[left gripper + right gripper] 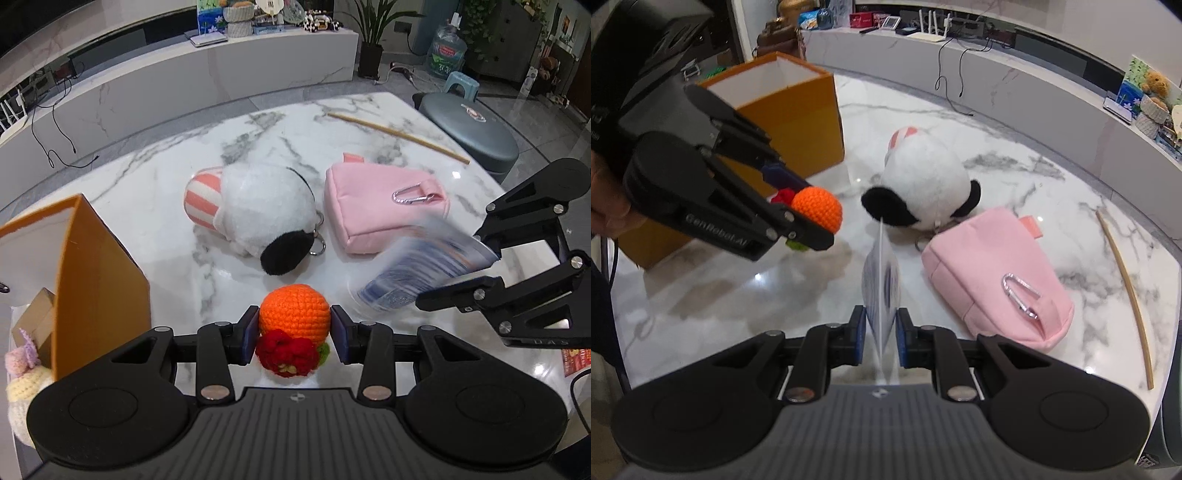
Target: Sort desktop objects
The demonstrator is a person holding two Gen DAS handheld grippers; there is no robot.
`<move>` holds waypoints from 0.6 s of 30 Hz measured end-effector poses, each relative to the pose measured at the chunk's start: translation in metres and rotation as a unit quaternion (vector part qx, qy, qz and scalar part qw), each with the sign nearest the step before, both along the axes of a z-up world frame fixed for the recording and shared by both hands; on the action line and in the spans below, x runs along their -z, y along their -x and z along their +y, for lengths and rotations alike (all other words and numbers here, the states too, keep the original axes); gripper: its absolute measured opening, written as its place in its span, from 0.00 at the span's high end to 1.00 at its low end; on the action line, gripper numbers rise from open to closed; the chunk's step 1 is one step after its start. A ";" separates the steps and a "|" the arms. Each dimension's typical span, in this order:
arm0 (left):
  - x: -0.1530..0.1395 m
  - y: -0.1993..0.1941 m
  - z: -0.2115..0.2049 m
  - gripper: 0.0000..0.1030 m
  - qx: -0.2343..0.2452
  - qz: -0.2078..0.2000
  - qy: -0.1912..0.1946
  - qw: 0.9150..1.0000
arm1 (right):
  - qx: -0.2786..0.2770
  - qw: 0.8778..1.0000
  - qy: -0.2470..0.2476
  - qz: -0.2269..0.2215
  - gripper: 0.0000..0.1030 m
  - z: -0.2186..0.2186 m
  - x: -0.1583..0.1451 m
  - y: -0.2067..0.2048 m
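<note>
Left gripper (294, 330) clamped on crocheted orange (294, 313) above marble worktop (155, 199). Beyond: plush toy (258, 210), pink pouch (384, 199). At right, right gripper (491, 262) pinching a blurred packet (413, 273).

Crowded middle, open marble near the grippers

The plush toy (923, 177) and pink pouch (993, 280) lie just beside each other mid-table, the orange box (790, 122) walls off the left, and a wooden stick (1126, 288) lines the far right edge; bare table (720, 291) lies before the box.

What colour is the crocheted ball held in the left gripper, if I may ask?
Orange; the crocheted ball shows best in the left wrist view.
</note>
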State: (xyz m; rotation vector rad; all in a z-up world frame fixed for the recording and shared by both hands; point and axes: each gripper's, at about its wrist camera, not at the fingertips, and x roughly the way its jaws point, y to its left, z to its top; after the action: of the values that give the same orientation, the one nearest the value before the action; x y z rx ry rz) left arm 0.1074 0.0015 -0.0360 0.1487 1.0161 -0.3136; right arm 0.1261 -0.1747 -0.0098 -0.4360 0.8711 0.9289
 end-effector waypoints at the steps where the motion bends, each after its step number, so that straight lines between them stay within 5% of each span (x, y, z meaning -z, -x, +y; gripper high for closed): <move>1: -0.003 0.002 0.001 0.55 -0.001 -0.002 0.001 1.000 | 0.004 1.000 -0.002 -0.001 0.84 0.000 -0.003 0.000; 8: -0.015 0.010 0.008 0.55 -0.007 -0.013 0.007 1.000 | 0.018 1.000 -0.007 0.002 0.85 0.003 -0.013 0.002; 15: -0.015 0.011 0.013 0.55 -0.010 -0.012 0.007 1.000 | 0.004 0.999 0.042 0.007 0.86 0.018 0.001 0.006; 16: -0.015 0.011 0.013 0.55 -0.011 -0.012 0.008 1.000 | 0.004 0.999 0.039 0.005 0.96 0.019 0.001 0.005; 18: -0.016 0.011 0.015 0.55 -0.012 -0.013 0.009 1.000 | 0.014 0.999 0.035 0.009 1.00 0.022 -0.002 0.001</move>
State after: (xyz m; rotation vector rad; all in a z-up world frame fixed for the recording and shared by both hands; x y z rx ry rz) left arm 0.0968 0.0163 -0.0202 0.1232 0.9889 -0.2982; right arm 0.1249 -0.1530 -0.0075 -0.4739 0.9263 0.8797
